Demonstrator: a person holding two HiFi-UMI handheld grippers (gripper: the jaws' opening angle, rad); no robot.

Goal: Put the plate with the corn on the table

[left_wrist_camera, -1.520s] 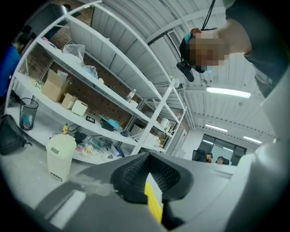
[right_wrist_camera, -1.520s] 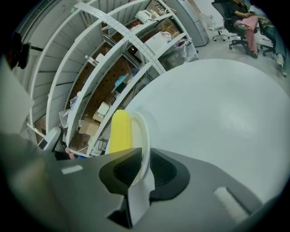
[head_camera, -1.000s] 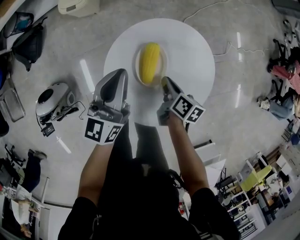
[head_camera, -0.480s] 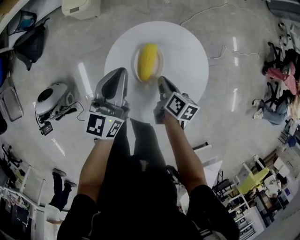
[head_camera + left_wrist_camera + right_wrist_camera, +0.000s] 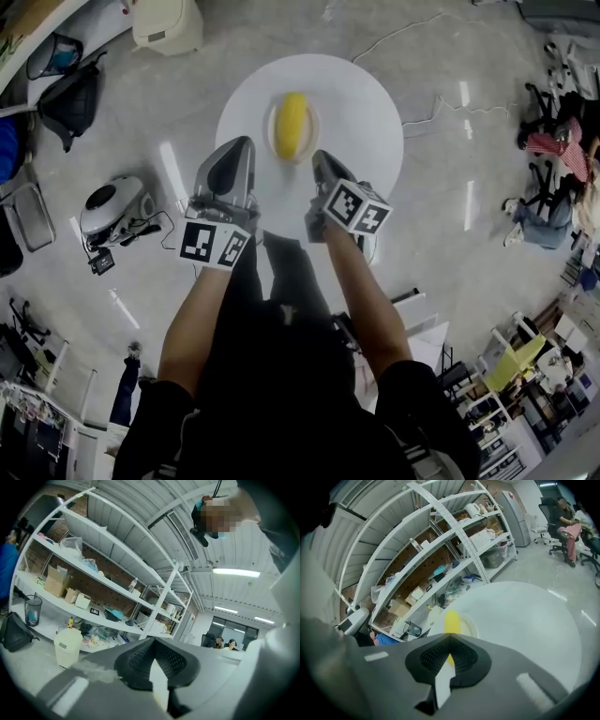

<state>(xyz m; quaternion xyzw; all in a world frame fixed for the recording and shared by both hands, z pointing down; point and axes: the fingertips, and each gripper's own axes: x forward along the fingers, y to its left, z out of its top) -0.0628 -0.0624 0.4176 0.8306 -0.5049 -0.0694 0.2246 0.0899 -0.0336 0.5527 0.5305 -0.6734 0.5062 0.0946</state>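
A glossy grey floor spread round a white round table, with long white shelves along the wall behind it.

The right gripper hung over the table's near edge with its jaws drawn together, tips meeting and nothing gripped. The corn lay just ahead of it and a little to its left, lengthwise on the plate, which sat flat on the table near the middle. Gripper and plate were apart, not touching. In the right gripper view the cob showed right above the closed tips, and a sliver of yellow also showed through the slit between the dark pads.

The left gripper was closed the same way and held nothing. It stood at the table's near-left edge, to the left of the plate and clear of it. Its own view tipped upward to shelves and ceiling, so neither table nor plate appeared there.

Both bare forearms reached forward, nearly parallel, with the marker cubes facing up. The hands themselves were hidden behind the gripper bodies. The plate's near rim was mostly covered by the cob in the right gripper view.

Farther out, a white bin stood on the floor beyond the table, a round white-and-black appliance lay to the left, and a thin cable trailed past the far side.
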